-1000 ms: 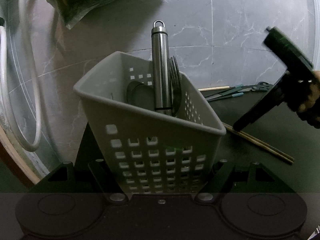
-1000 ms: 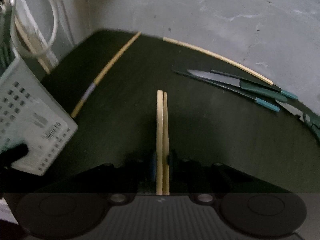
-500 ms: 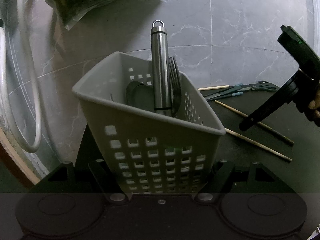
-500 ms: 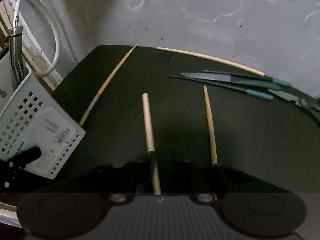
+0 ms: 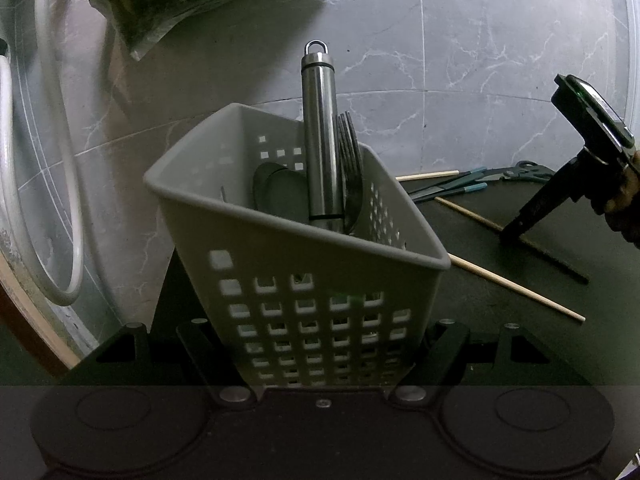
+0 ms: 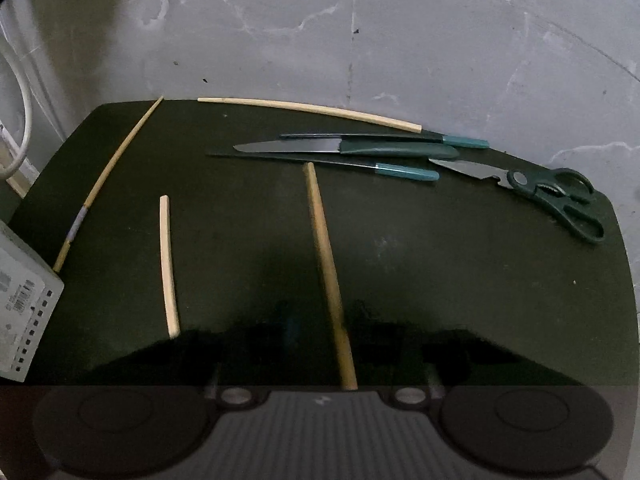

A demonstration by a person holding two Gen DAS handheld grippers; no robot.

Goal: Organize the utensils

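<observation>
Wooden chopstick clenched in right gripper, jaws just closing; left gripper grasps basket. Next: drop it in.

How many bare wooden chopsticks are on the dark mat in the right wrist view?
4. One slants along the mat's left edge, one lies along the far edge, a short-looking one lies left of centre, and one runs up the middle from the right tongs. More may be hidden.
</observation>
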